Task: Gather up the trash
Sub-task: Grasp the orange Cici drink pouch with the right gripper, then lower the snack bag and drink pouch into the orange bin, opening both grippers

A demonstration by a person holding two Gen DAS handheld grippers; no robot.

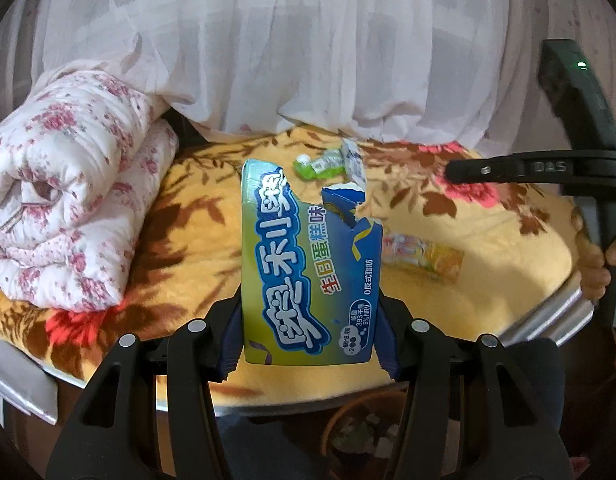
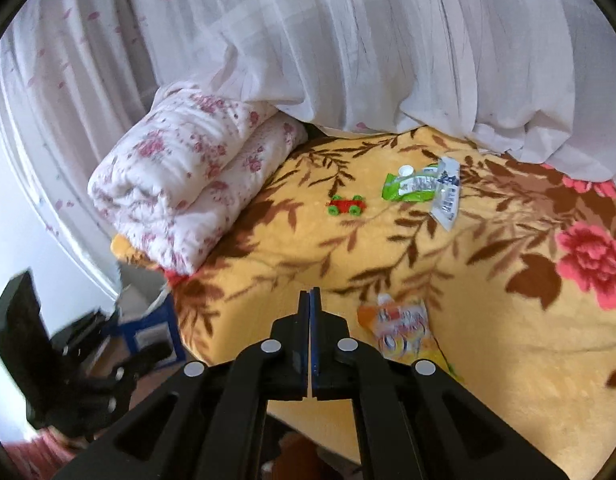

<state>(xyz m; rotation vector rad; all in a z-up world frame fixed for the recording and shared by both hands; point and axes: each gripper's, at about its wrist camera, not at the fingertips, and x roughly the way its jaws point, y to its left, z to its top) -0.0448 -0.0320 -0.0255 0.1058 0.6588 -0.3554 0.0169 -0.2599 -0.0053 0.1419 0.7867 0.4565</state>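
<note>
My left gripper (image 1: 310, 336) is shut on a torn blue-green snack box (image 1: 304, 264) and holds it upright above the bed's front edge. My right gripper (image 2: 310, 300) is shut and empty over the yellow floral blanket (image 2: 508, 340); it also shows at the right of the left wrist view (image 1: 508, 168). An orange-yellow wrapper (image 2: 400, 332) lies just right of its fingers, and shows in the left wrist view (image 1: 424, 256). A green pouch (image 2: 410, 186) and a white wrapper (image 2: 446, 196) lie farther back, also seen in the left wrist view (image 1: 320, 166).
A rolled white floral quilt (image 2: 188, 196) lies at the bed's left. A small red and green toy car (image 2: 346, 205) sits mid-blanket. White curtains (image 2: 388, 48) hang behind. A brown bin (image 1: 368, 432) with trash stands below the bed edge. A blue box (image 2: 148, 332) is on the floor.
</note>
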